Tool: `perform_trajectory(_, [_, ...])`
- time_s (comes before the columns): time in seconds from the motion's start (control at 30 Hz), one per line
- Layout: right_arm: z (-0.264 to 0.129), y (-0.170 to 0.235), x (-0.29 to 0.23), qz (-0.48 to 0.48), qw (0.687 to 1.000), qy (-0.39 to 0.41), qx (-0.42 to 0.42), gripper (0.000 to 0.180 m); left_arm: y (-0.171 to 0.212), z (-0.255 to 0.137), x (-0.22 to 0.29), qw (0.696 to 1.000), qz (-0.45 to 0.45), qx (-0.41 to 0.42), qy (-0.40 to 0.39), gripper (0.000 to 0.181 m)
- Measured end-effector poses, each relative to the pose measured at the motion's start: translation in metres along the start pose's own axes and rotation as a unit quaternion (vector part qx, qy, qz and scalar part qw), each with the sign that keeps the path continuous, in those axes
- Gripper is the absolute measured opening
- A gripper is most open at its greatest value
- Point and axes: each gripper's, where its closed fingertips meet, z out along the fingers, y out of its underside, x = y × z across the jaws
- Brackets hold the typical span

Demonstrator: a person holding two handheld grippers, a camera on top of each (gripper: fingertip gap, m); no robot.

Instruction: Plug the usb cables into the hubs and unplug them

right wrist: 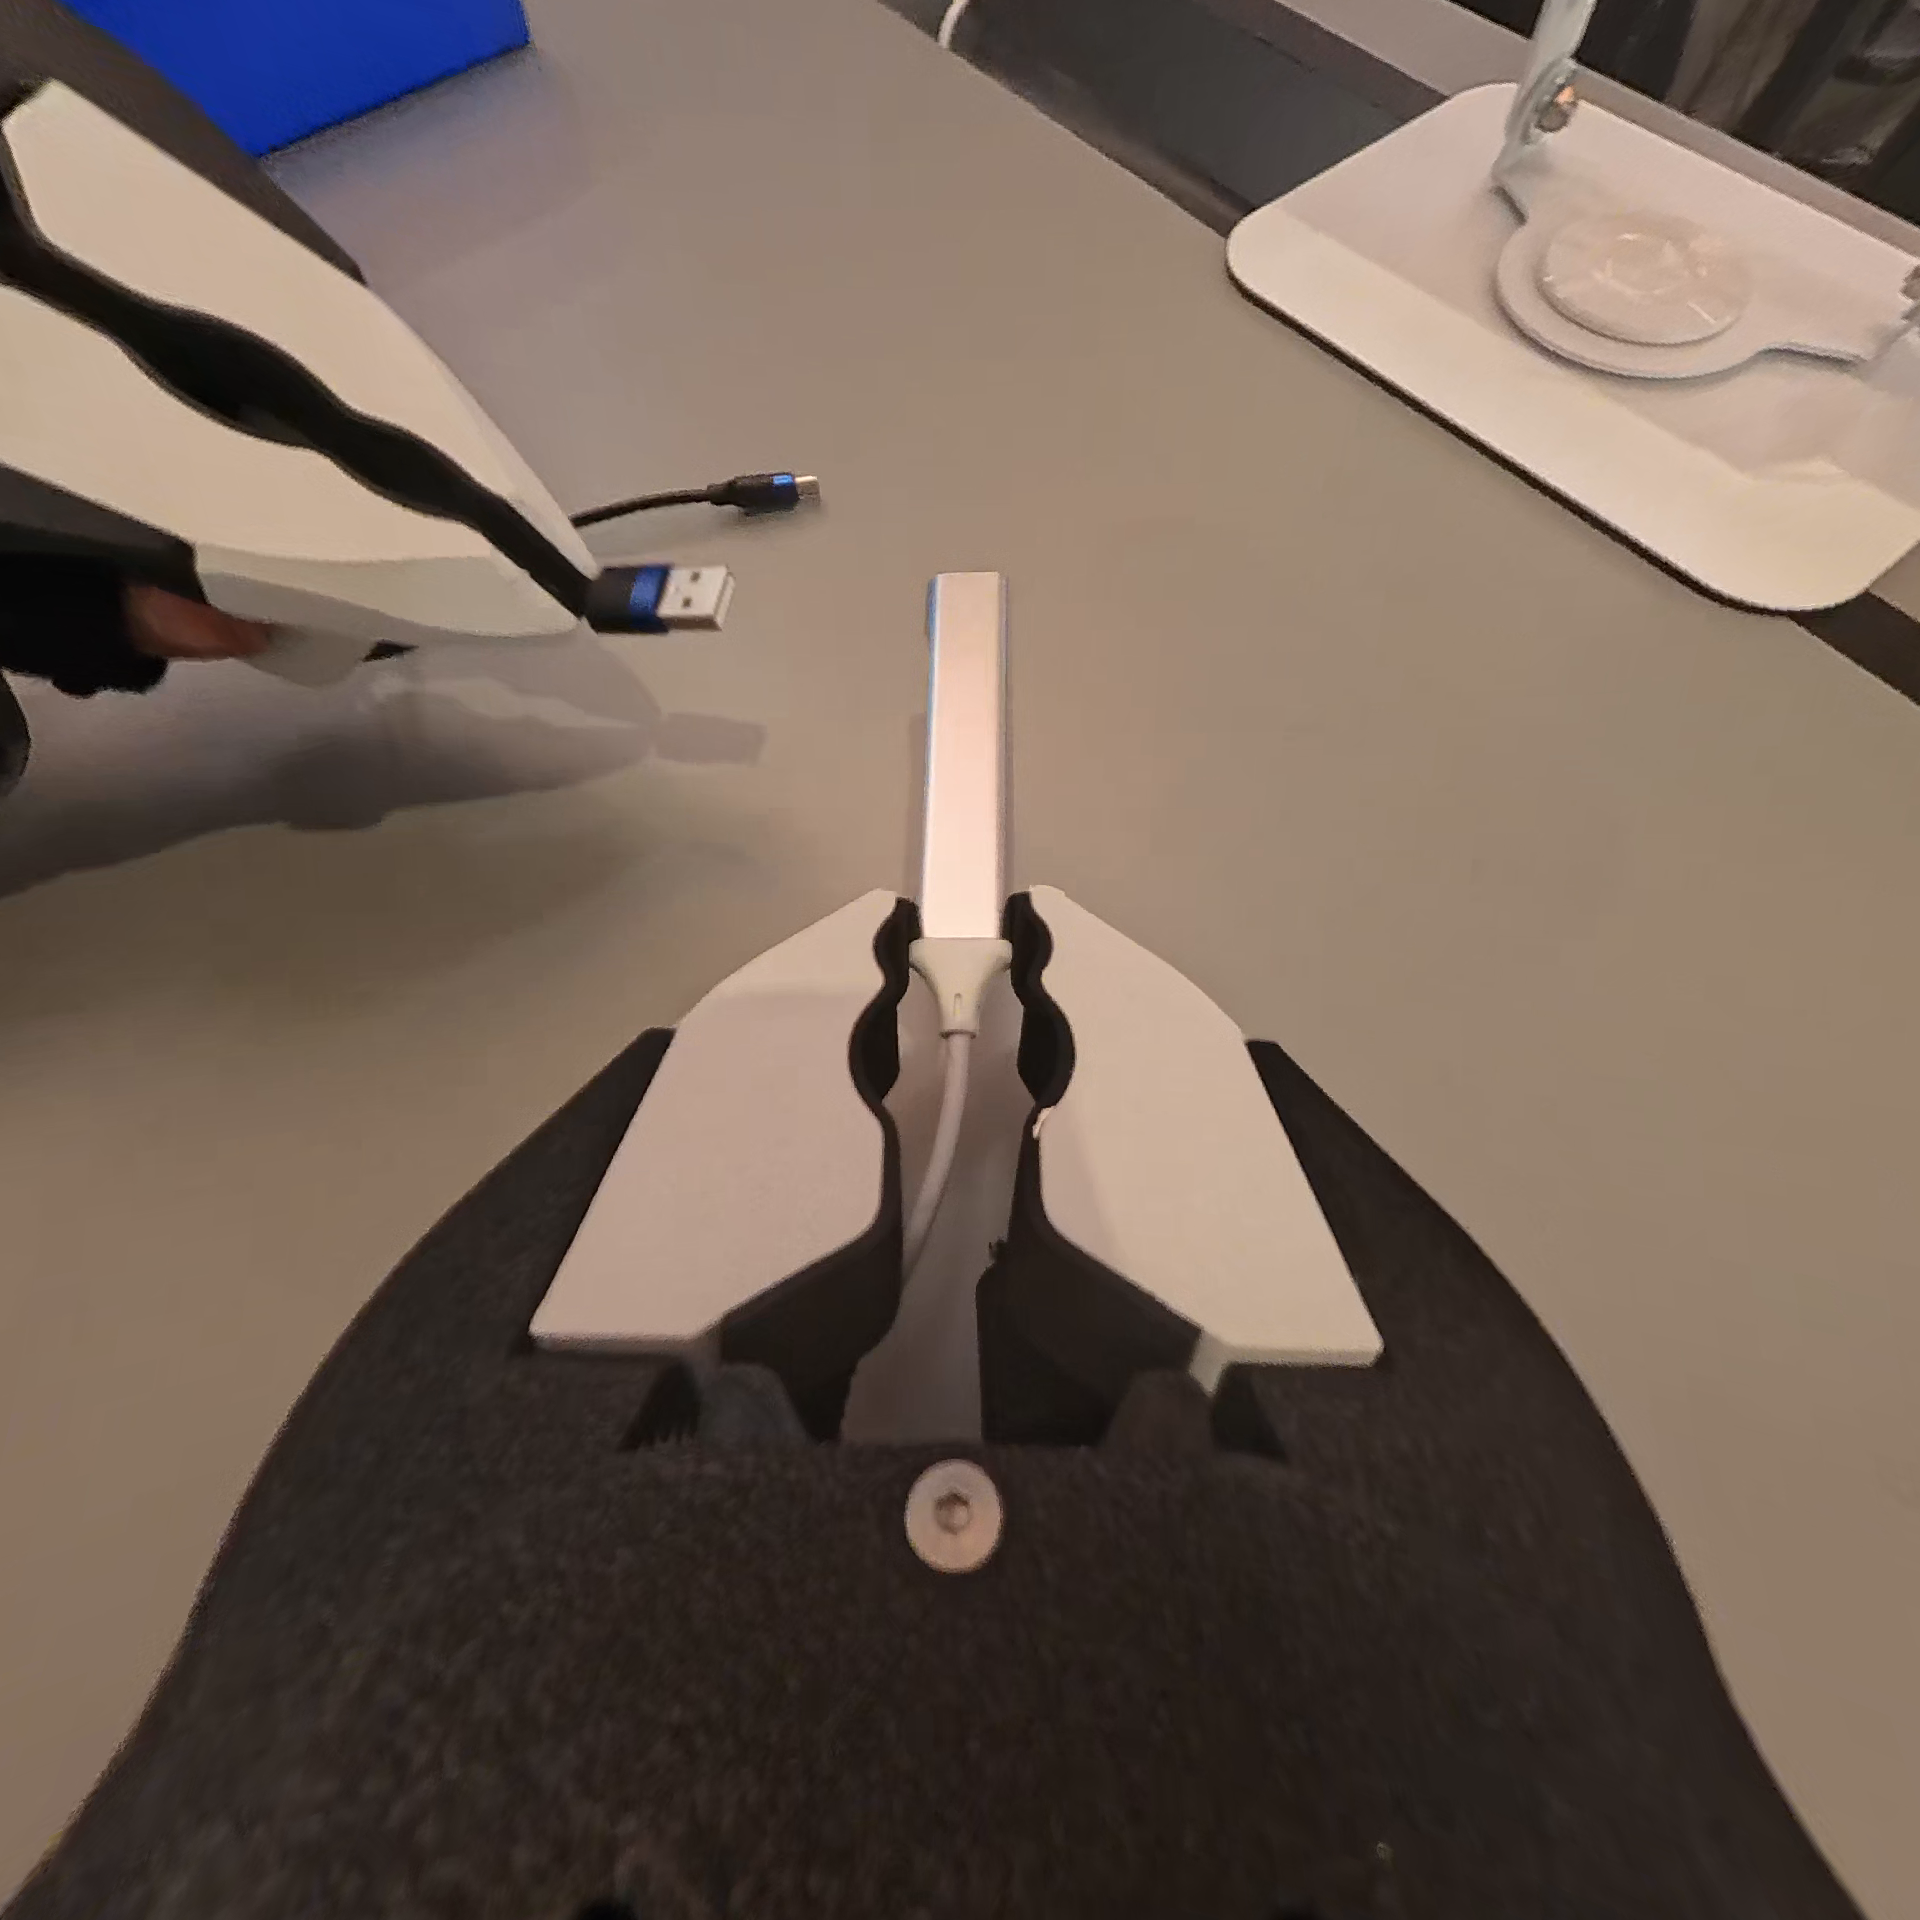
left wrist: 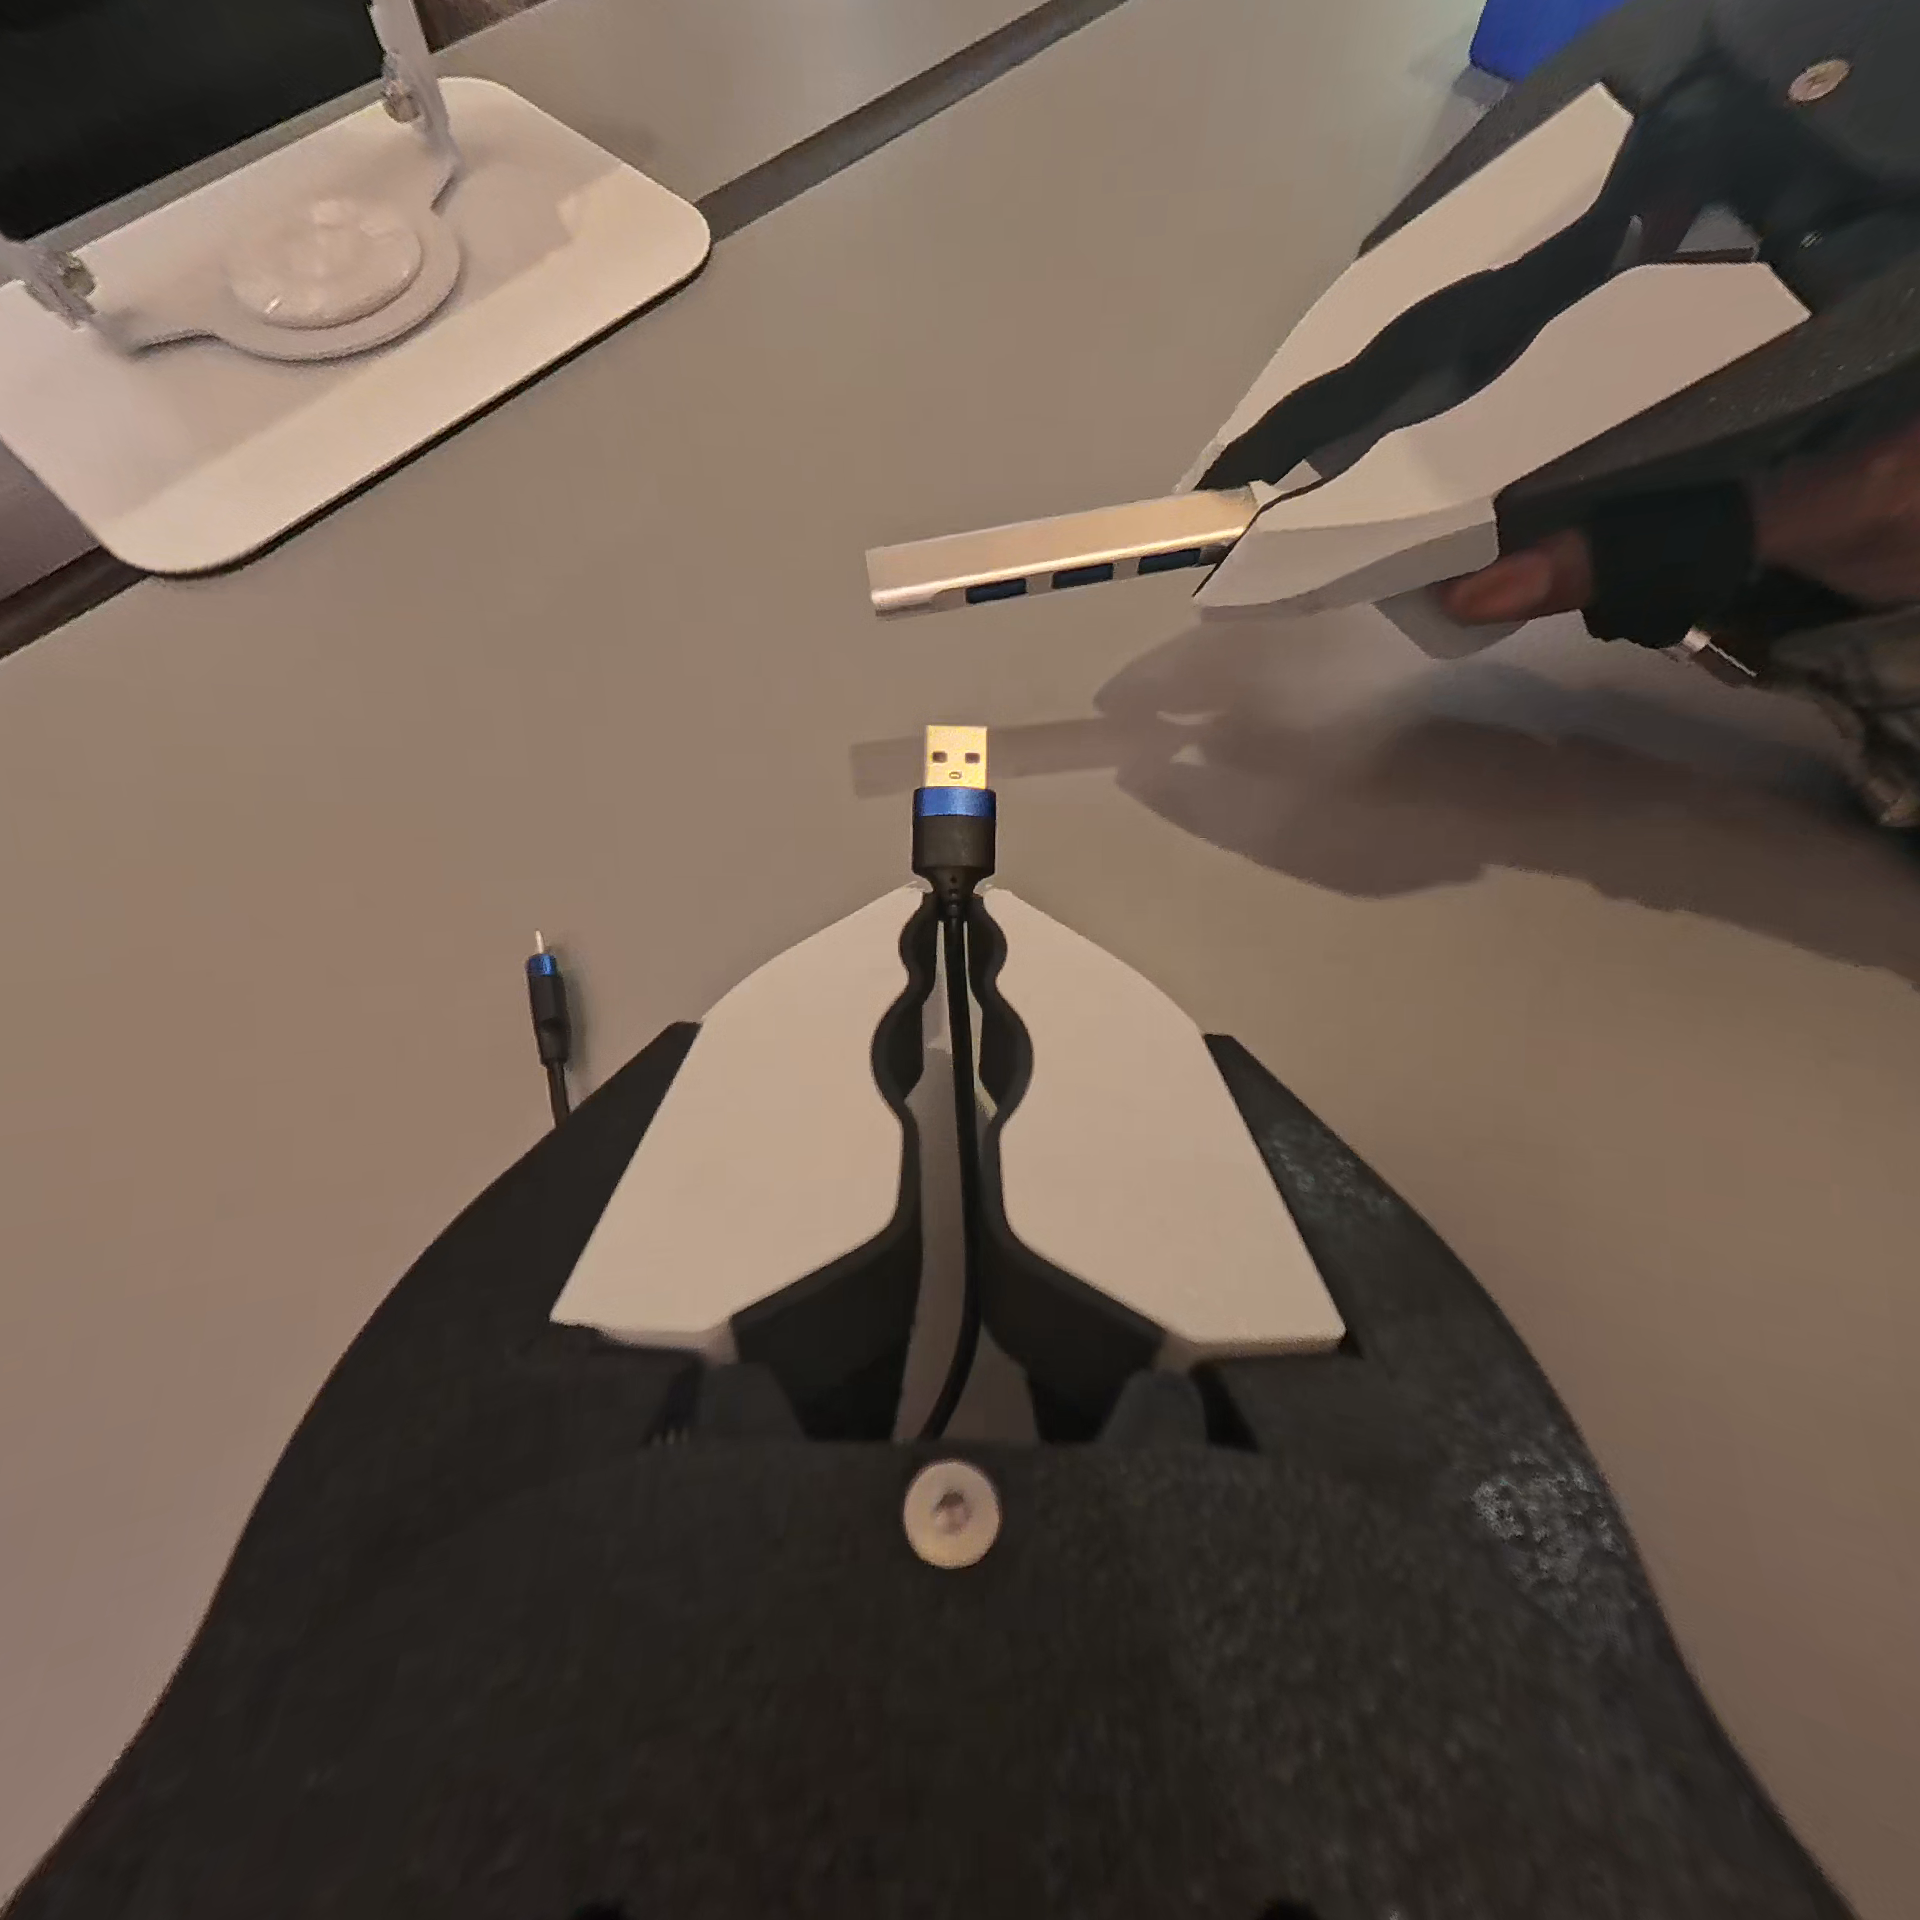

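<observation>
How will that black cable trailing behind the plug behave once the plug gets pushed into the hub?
Probably floppy: the black cable sags between the left gripper fingers, so only the plug steers. Its loose end lies on the table and may drag.

Monitor stand [left wrist: 343, 301] cropped (upper part)

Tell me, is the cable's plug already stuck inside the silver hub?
No, the USB plug is out in the open air, with bare table showing between it and the hub and its blue ports.
</observation>
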Motion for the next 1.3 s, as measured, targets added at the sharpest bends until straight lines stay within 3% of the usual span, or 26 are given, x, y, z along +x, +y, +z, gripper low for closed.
perform_trajectory(0.27, [0.008, -0.002, 0.000, 0.014, 0.998, 0.055, -0.010, 0.017, 0.002, 0.012, 0.000, 1.000, 0.001, -0.021, 0.011, 0.004])
perform_trajectory(1.3, [0.024, -0.004, -0.022, 0.013, 0.997, 0.076, -0.023, 0.017, 0.010, 0.010, -0.007, 1.000, -0.012, -0.010, 0.011, 0.004])
